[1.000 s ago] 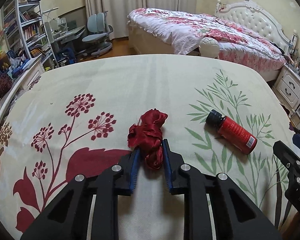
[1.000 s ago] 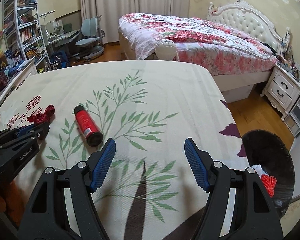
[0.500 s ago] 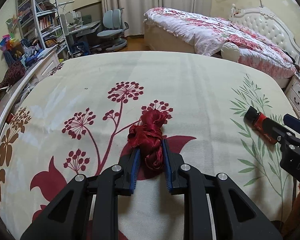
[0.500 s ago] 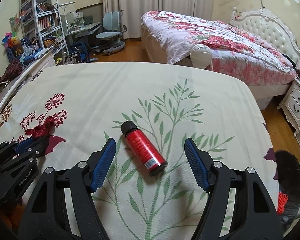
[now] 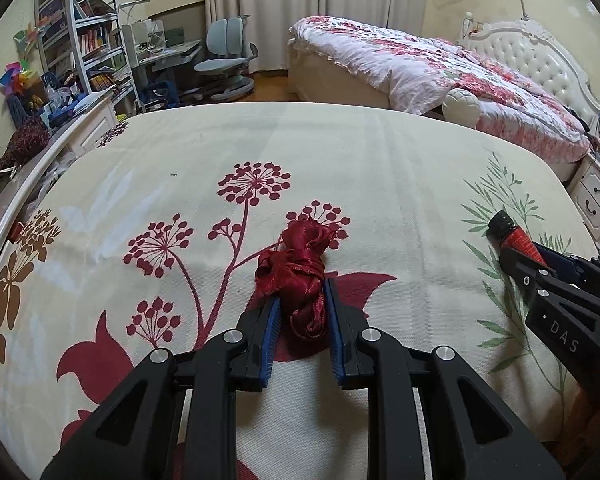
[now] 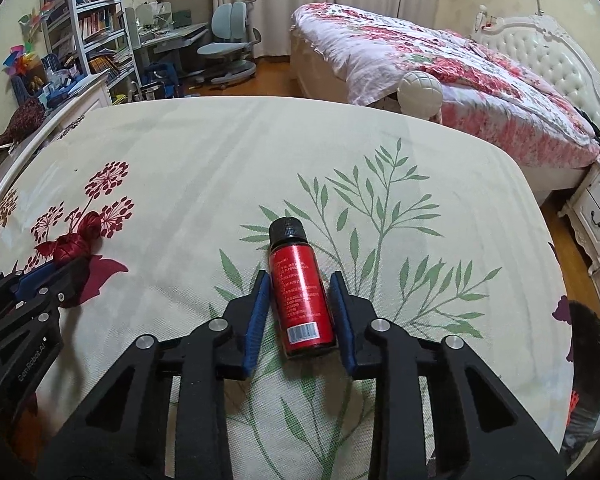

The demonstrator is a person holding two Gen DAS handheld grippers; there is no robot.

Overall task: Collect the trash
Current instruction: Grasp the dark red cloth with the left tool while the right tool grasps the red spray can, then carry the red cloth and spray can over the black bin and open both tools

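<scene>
Right gripper (image 6: pixel 298 308) now around bottle (image 6: pixel 300 300)

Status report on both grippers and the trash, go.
Left gripper shut on red ribbon bundle. Right gripper closing around red bottle lying on the bedspread. Nothing in the way.

red bottle (image 6: pixel 300 292), floral cream bedspread (image 6: pixel 340 148)

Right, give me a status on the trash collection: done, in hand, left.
Done: some red and white trash already shows in the black bin off the bed's corner. In hand: the left hand-held gripper is shut on the red ribbon bundle; the right hand-held gripper is closing around the lying red bottle. Left: carry both to the bin.
</scene>
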